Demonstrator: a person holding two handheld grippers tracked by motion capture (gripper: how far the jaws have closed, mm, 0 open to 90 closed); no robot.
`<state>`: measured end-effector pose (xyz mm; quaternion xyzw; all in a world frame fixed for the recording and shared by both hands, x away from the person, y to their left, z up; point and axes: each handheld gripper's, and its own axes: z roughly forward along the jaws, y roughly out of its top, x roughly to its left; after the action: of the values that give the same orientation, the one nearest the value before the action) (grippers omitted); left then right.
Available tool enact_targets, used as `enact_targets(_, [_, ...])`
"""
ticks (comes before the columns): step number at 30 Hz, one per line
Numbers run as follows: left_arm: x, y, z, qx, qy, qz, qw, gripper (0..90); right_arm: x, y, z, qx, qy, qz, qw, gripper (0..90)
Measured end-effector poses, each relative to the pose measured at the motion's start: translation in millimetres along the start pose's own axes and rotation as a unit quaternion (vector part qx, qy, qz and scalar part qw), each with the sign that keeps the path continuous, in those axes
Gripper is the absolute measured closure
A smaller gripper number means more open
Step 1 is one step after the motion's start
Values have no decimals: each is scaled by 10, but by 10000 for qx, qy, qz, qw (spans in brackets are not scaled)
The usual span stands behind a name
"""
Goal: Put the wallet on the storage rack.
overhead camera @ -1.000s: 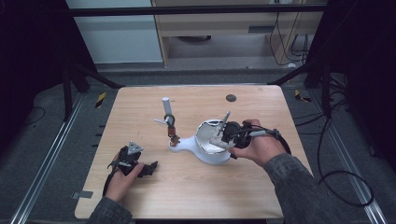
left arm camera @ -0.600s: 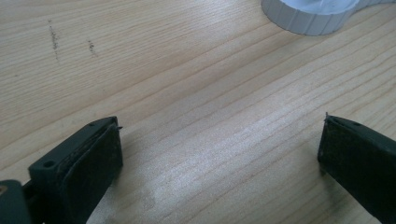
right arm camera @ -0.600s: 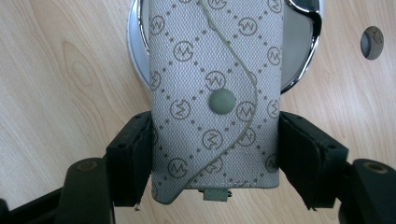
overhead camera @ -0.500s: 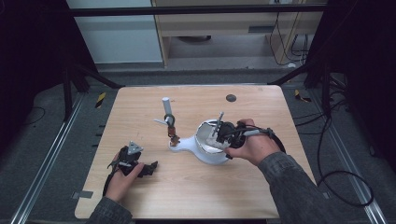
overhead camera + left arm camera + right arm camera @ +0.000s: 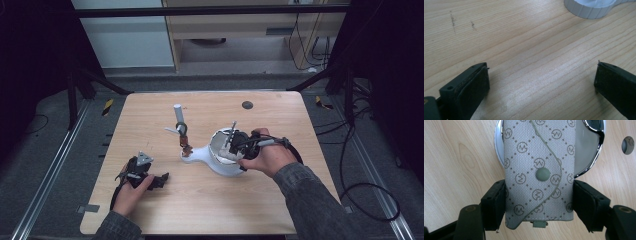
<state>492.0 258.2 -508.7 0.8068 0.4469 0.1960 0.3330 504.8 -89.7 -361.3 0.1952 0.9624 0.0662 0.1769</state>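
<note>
Right hand-held gripper [image 5: 539, 202] is clenched on a grey patterned key pouch [image 5: 539, 170], one pad on each long side, above a white dish-like stand [image 5: 220, 159] on the wooden surface [image 5: 150, 120]. Its far end is cut off at the frame edge, and its long axis runs straight away from the jaws. Left hand-held gripper [image 5: 541, 82] rests released, jaws wide apart over bare wood, well apart from the pouch.

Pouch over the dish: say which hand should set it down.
Right. The right gripper is already clamped on the pouch, directly above the dish. The left gripper is open over bare table, off to the side.
</note>
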Motion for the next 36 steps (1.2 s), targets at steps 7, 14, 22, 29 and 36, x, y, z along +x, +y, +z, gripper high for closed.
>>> enact_targets(7, [0, 0, 0, 0, 1, 1, 10000, 0, 2, 35, 39, 55, 9, -27, 10000, 310])
enact_targets(14, [0, 0, 0, 3, 0, 2, 10000, 0, -37, 90, 104, 221, 23, -13, 9998, 309])
enact_targets(22, [0, 0, 0, 1, 0, 0, 10000, 0, -76, 139, 137, 302, 43, -11, 9995, 308])
enact_targets(29, [0, 0, -1, 5, -2, 0, 10000, 0, -115, 186, 184, 350, 78, 16, 9994, 308])
enact_targets(36, [-4, 2, 1, 4, -12, 11, 10000, 0, -116, 216, 222, 394, 92, 12, 9992, 308])
